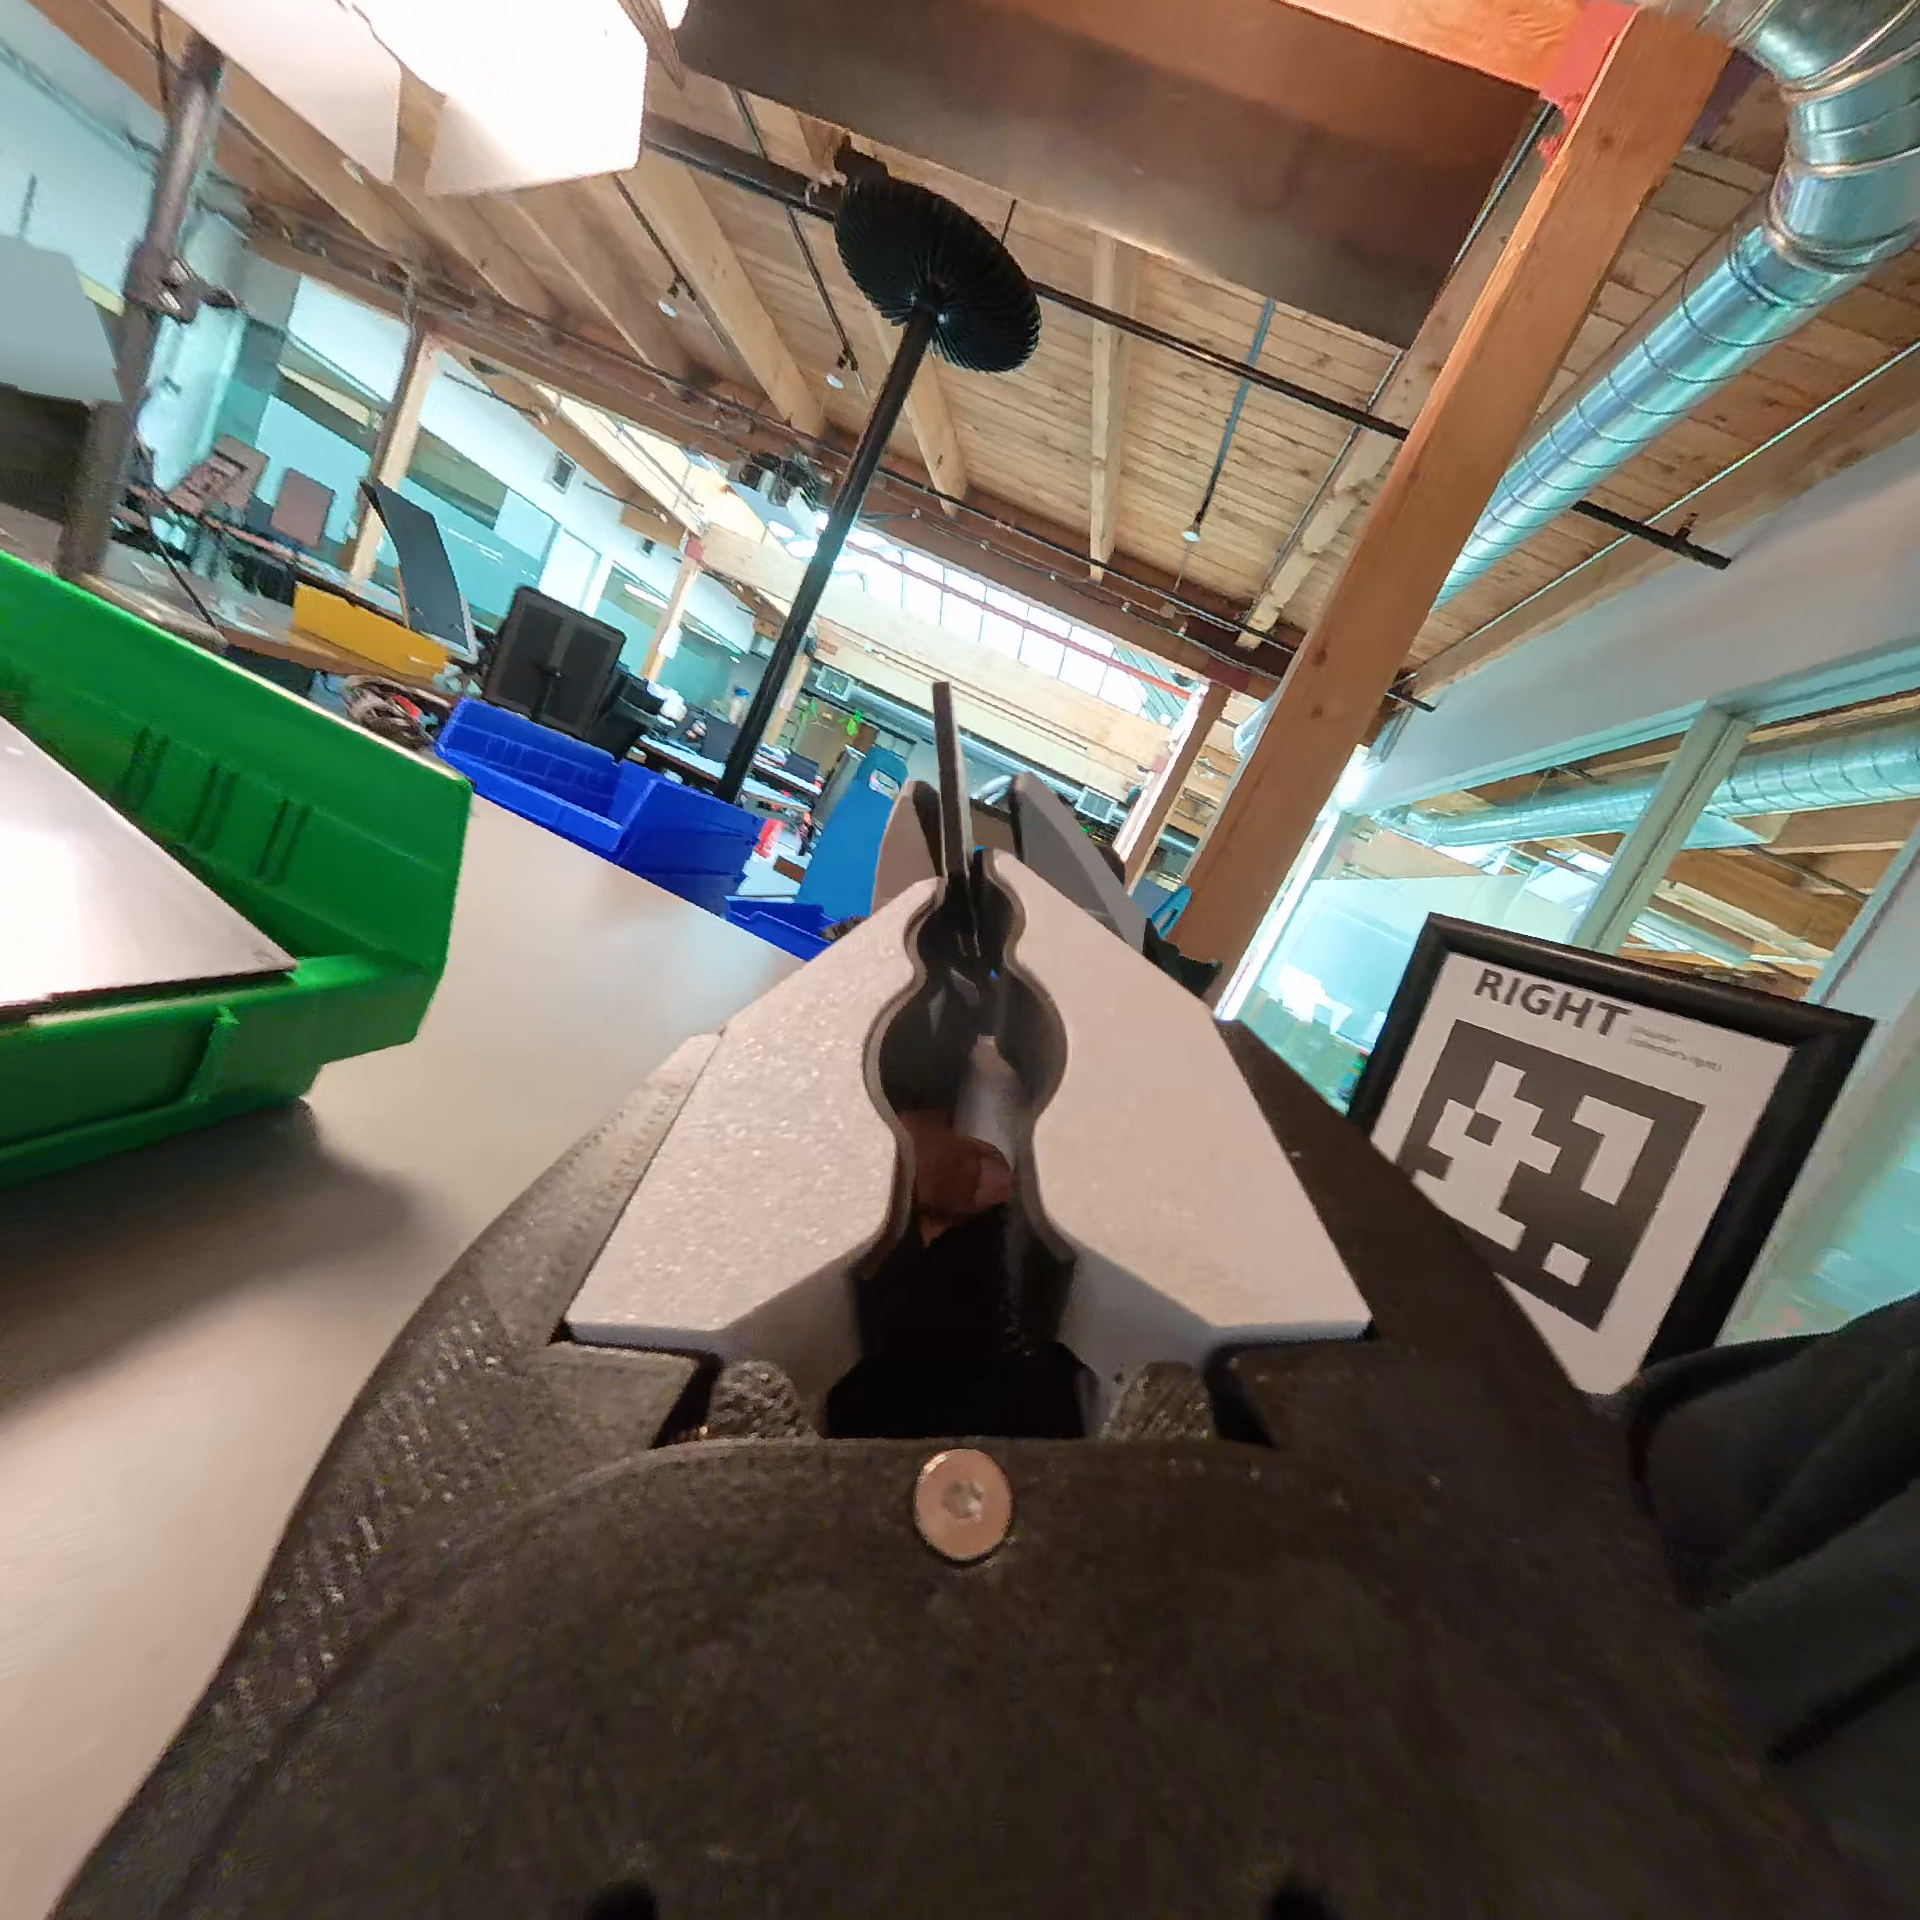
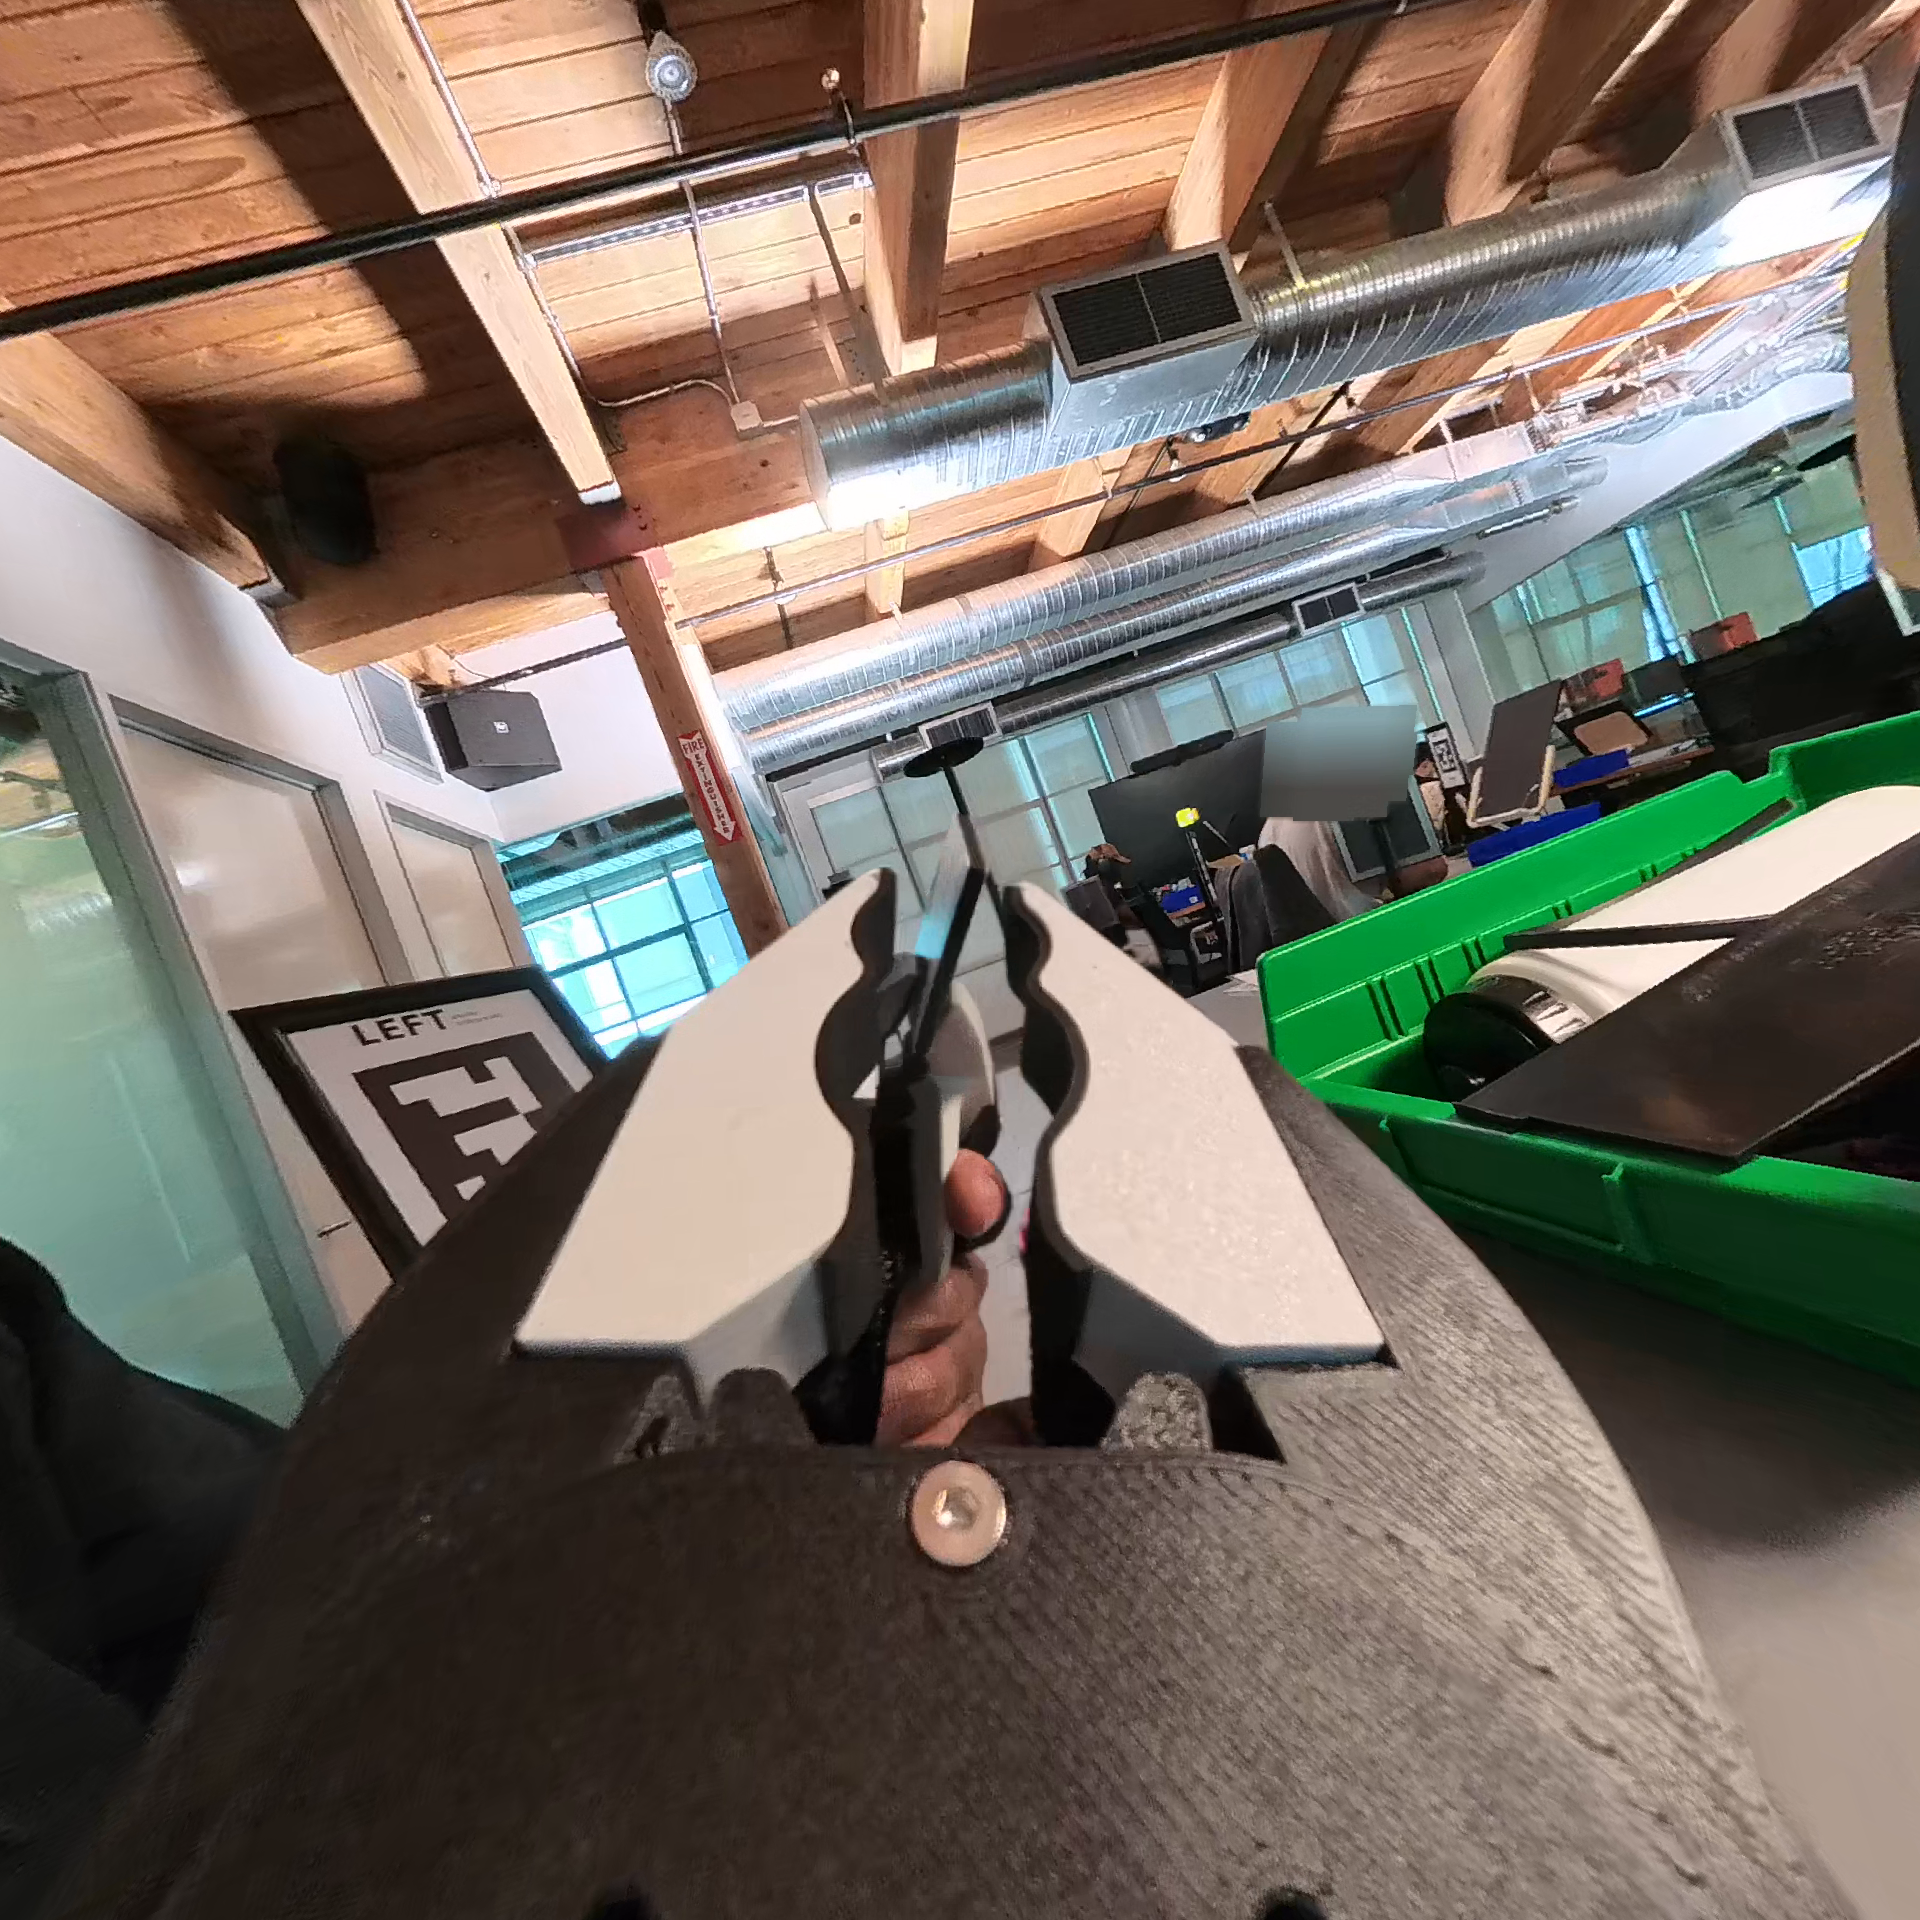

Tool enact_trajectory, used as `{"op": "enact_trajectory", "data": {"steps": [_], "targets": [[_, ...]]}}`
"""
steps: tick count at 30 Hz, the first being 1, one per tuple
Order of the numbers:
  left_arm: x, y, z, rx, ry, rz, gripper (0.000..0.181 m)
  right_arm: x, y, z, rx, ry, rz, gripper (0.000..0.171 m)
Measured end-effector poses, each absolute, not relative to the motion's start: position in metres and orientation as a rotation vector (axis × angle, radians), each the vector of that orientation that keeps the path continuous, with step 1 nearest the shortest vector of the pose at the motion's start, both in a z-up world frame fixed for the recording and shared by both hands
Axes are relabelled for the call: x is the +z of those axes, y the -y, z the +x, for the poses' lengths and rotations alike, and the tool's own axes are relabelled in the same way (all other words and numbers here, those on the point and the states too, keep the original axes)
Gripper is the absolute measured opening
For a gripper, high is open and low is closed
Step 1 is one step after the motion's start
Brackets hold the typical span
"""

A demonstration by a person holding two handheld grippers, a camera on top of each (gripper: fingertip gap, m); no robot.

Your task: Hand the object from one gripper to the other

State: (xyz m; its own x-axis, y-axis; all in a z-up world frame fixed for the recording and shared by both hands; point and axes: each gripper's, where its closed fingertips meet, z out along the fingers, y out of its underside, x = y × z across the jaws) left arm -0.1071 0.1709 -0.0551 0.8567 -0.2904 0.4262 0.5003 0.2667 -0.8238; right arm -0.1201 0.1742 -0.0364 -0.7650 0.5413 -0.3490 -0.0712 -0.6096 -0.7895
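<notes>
handover caught mid-air, both grippers raised and facing each other above a grey table (image 1: 520, 1039). left gripper (image 1: 971, 883) is clenched on a thin black rod-like object (image 1: 951, 790), its jaws pinched together at the tips; the rod sticks up and out past them. what the object is exactly, i cannot tell: dark, slim, flat or wire-like

right gripper (image 2: 945, 914) is released, jaws apart, with the same black object (image 2: 951, 956) running up through the gap; it touches neither grey finger (image 2: 727, 1122) as far as the right wrist view shows. the other gripper's pale fingers and a hand (image 2: 935, 1309) sit just beyond, seen through the gap

green bin (image 1: 208, 790) stands to one side holding a dark flat panel (image 2: 1714, 1049) and a white roll; framed marker cards (image 1: 1579, 1132) lean at the table edge

judgement on the step: receiver should centre the rod between its pads, closing on the free length just beside the giver's tips, not on them. close fully first, then let the left ease off. slim stock may swivel or slip if pinched off-centre, so keep both grippers steady and aligned with the rod
</notes>
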Motion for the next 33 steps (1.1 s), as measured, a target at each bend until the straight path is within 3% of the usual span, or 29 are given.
{"op": "enact_trajectory", "data": {"steps": [6, 9, 14, 22, 24, 27, 28, 30, 32, 33], "targets": [[-0.065, -0.162, -0.109, -0.518, 0.126, -1.333, 0.004, -0.042, -0.175, -0.122, 2.358, 1.205, -0.875, 0.039], [-0.071, -0.158, -0.104, -0.553, 0.078, -1.399, 0.005, -0.046, -0.172, -0.125, 2.358, 1.259, -0.906, 0.019], [-0.068, -0.151, -0.113, -0.645, 0.116, -1.346, 0.004, -0.054, -0.158, -0.128, 2.341, 1.381, -0.93, 0.006], [-0.059, -0.141, -0.129, -0.63, 0.169, -1.227, 0.004, -0.061, -0.147, -0.128, 2.307, 1.478, -0.95, 0.003], [-0.056, -0.138, -0.129, -0.613, 0.162, -1.204, 0.004, -0.063, -0.142, -0.127, 2.318, 1.521, -0.951, 0.006], [-0.056, -0.137, -0.127, -0.615, 0.151, -1.202, 0.003, -0.062, -0.149, -0.13, 2.321, 1.463, -0.978, 0.041], [-0.057, -0.138, -0.126, -0.622, 0.144, -1.214, 0.003, -0.061, -0.153, -0.131, 2.326, 1.432, -0.99, 0.044], [-0.059, -0.142, -0.123, -0.632, 0.137, -1.243, 0.003, -0.059, -0.155, -0.13, 2.335, 1.42, -0.984, 0.034], [-0.062, -0.145, -0.12, -0.647, 0.132, -1.269, 0.003, -0.06, -0.151, -0.129, 2.327, 1.451, -0.967, 0.006], [-0.063, -0.147, -0.122, -0.648, 0.149, -1.277, 0.004, -0.061, -0.15, -0.129, 2.323, 1.456, -0.968, 0.004]]}}
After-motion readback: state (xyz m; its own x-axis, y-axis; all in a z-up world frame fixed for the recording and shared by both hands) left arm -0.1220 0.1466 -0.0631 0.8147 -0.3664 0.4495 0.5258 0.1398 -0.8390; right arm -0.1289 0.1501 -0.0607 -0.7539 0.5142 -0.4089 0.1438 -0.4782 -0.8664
